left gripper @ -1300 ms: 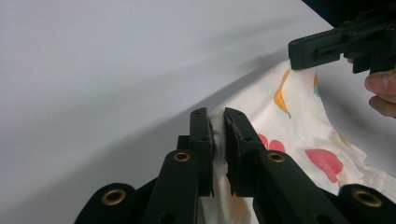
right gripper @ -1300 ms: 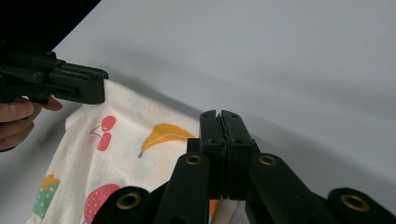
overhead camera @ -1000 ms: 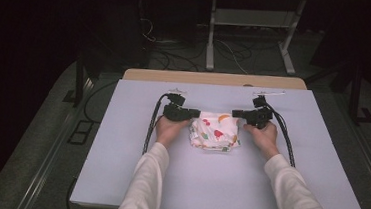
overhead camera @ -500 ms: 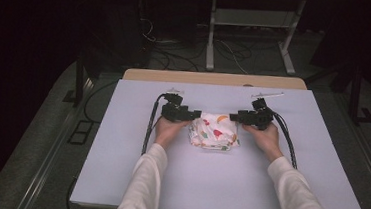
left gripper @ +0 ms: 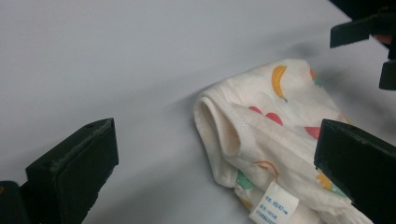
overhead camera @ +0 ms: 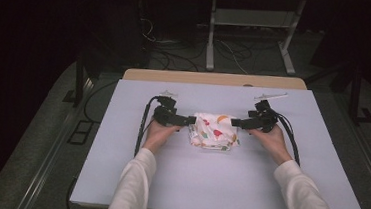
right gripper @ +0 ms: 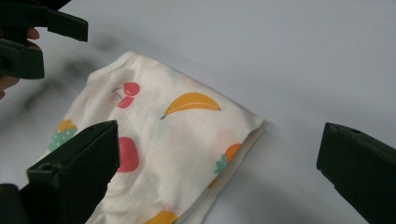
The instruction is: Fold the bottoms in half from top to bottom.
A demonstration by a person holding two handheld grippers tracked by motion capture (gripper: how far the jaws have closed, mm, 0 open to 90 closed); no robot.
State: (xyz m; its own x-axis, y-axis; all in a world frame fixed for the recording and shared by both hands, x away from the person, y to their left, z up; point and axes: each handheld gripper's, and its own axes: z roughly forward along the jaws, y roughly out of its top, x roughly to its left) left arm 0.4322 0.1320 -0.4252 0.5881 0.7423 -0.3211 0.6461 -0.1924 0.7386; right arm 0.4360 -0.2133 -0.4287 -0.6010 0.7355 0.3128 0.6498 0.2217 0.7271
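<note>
Right between the two claws lies a small folded cloth (overhead camera: 215,132) on the pale bench (overhead camera: 217,187). It is cream white with bright fruit on it: a yellow banana (right gripper: 190,103), red cherries (right gripper: 126,93) and strawberries. It is folded into a thick little square with many layers. Seen from the left claw, the near corner bulges up in a soft loop with a stitched hem, and a small white tag (left gripper: 274,203) with tiny print sticks out of the low edge.

The left claw (overhead camera: 188,120) sits just beside the cloth's left edge, and its jaws are wide apart with nothing in them. The cloth lies ahead of it and a bit to one side, under the far jaw. The right claw (overhead camera: 235,122) sits just beside the cloth's right edge. Its jaws are wide apart too and hold nothing. The folded edge of the cloth lies in front of it, between the jaws but not touching them.

Black cables (overhead camera: 144,126) trail back from both claws over the bench. Nothing lies between either claw and the cloth.
</note>
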